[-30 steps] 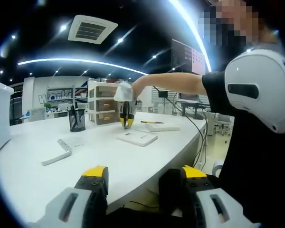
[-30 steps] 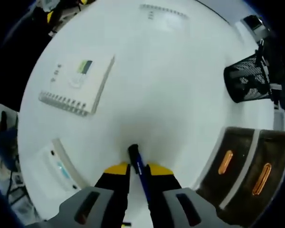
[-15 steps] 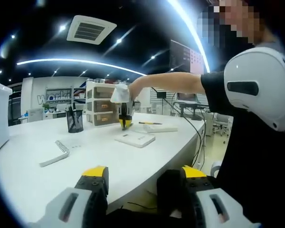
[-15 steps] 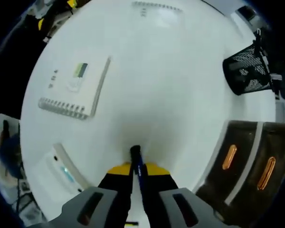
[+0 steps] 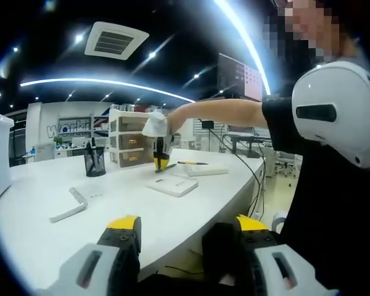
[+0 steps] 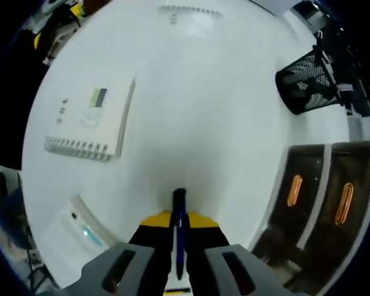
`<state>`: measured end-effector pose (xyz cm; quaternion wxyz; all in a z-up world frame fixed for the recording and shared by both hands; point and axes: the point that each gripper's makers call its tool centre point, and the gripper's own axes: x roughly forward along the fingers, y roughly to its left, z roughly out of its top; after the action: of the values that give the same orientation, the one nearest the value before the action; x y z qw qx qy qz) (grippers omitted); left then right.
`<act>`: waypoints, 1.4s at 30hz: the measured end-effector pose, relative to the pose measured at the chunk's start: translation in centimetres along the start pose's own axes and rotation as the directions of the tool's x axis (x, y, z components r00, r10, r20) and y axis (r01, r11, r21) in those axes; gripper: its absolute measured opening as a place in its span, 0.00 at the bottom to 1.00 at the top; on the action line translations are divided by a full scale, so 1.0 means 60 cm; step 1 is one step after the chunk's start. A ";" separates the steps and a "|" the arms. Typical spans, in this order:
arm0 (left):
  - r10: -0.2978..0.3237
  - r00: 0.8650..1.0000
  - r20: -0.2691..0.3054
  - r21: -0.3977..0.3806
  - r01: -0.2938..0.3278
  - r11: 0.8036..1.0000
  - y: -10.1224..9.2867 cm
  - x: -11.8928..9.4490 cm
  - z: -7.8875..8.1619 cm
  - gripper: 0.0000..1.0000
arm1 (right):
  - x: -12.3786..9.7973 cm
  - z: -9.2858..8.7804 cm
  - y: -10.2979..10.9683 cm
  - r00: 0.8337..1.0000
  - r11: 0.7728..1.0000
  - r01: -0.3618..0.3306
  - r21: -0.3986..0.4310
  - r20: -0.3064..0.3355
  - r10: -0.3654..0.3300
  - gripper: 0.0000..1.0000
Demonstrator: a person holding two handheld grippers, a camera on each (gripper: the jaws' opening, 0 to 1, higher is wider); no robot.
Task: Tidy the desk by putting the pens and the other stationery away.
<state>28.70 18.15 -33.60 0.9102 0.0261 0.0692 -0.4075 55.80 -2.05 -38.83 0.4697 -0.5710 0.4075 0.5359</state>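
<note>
My right gripper (image 6: 178,219) is shut on a dark blue pen (image 6: 179,229), which points forward along the jaws above the white desk (image 6: 209,129). In the left gripper view a hand holds that right gripper (image 5: 160,158) upright over the desk, the pen's end sticking out beside it. A black mesh pen holder (image 6: 308,80) stands to the upper right of the pen; the same pen holder (image 5: 94,161) stands at the desk's far left. My left gripper (image 5: 188,225) hangs open off the desk's near edge with nothing between its jaws.
A spiral notebook (image 6: 89,120) lies left of the pen. Another notepad (image 5: 69,205) lies nearer me. A white book (image 5: 171,185) and a flat book (image 5: 203,168) with a pen (image 5: 192,163) on it lie mid-desk. A drawer unit (image 6: 314,197) stands at the right.
The right gripper has risen a little and drifted toward the pen holder with the pen. The pen now lies straighter along the jaws. The left gripper has stayed open.
</note>
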 end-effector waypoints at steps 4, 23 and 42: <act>-0.002 1.000 0.006 -0.004 0.002 1.000 -0.002 0.002 0.004 0.60 | -0.006 -0.005 0.001 1.000 1.000 0.023 0.019 0.016 -0.023 0.05; 0.010 0.998 0.055 0.015 -0.011 1.000 -0.003 0.014 0.047 0.60 | -0.127 0.047 0.016 0.929 0.972 0.196 0.127 0.294 -0.226 0.05; 0.026 0.993 0.111 0.045 -0.031 0.999 0.004 0.024 0.103 0.60 | -0.243 0.091 0.099 0.713 0.927 0.238 0.291 0.595 -0.370 0.05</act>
<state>30.46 16.64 -27.72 0.9175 0.0256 0.0089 -0.3969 47.43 1.38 -24.81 0.7151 -0.3647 0.1728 0.5707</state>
